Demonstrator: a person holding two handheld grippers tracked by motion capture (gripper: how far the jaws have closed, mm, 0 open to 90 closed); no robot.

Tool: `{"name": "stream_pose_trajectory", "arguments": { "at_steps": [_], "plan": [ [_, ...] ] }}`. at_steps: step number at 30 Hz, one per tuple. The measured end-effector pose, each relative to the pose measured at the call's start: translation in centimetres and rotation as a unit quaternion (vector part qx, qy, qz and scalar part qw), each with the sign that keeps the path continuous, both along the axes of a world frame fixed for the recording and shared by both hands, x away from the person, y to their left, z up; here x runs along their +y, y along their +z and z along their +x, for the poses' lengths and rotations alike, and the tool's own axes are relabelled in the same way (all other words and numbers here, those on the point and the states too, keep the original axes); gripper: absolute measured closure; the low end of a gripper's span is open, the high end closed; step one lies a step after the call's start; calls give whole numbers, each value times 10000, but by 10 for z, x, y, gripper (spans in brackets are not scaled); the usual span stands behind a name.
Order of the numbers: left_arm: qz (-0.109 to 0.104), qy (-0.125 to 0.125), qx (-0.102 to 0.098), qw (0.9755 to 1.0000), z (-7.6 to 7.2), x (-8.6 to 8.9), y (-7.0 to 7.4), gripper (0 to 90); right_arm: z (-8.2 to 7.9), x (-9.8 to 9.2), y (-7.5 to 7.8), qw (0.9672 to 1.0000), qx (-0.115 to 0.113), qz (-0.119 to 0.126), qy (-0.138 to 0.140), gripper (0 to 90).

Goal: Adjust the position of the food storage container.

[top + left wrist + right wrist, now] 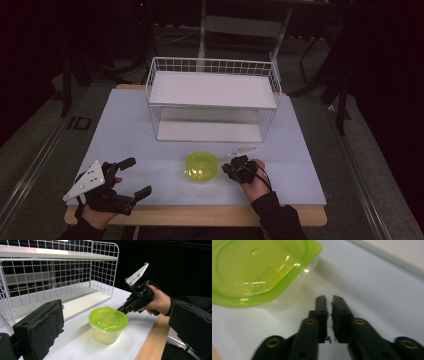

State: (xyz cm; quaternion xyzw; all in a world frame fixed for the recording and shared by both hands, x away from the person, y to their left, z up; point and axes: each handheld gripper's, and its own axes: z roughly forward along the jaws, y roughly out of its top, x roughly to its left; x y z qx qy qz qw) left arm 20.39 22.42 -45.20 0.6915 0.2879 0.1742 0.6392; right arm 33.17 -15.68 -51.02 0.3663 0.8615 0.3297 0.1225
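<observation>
The green-lidded container (202,167) stands on the pale table top (125,130), centred in front of the white wire shelf rack (212,100) and apart from it — a bare strip of table separates the lid's far edge from the rack's lower shelf. The right gripper (231,166) sits just beside the container's right edge; in the right gripper view its jaws stand nearly together, a thin slit between them, nothing held, the tips short of the lid rim. The left gripper (134,176) rests near the table's front left corner, well apart from the container, jaws spread wide and empty. Open surface lies between the left gripper and the container, and to the right of the right hand (254,181) up to the table's right edge — the wooden front edge (200,216) runs close below both hands
</observation>
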Motion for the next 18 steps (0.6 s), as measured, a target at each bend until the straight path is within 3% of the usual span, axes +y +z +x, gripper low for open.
{"name": "stream_pose_trajectory", "arguments": {
  "at_steps": [2, 3, 5, 7, 8, 10, 12, 15, 16, 18],
  "plan": [
    [0, 0, 0, 10000, 0, 0, 0, 5, -1, -3, 3, 10000, -67, -58, -2, 809],
    [52, -18, 9, 10000, 0, -1, 0, 5, -5, -8, 9, 9997, -202, -106, -1, 696],
    [75, -37, 21, 10000, 1, -2, 0, 5, -10, -13, 15, 9992, -368, -141, 4, 607],
    [97, -71, 19, 9999, 2, -3, 0, 5, -16, -19, 23, 9986, -524, -20, -30, 485],
    [97, -71, 19, 9999, 2, -3, 0, 5, -16, -19, 23, 9986, -524, -20, -30, 485],
    [135, -44, -20, 9999, 4, -5, 0, 5, -26, -29, 34, 9965, -793, 226, -140, 337],
    [160, -49, -25, 9999, 6, -6, 0, 5, -31, -35, 41, 9956, -850, 393, -96, 182],
    [216, -53, -37, 9997, 7, -9, 0, 5, -34, -37, 45, 9949, -884, 467, -120, 160],
    [240, -77, -27, 9997, 8, -10, 1, 5, -42, -40, 52, 9933, -955, 638, -122, 108],
    [267, -102, -27, 9996, 9, -12, 1, 5, -44, -39, 54, 9935, -936, 634, -124, 108]
  ]
}}
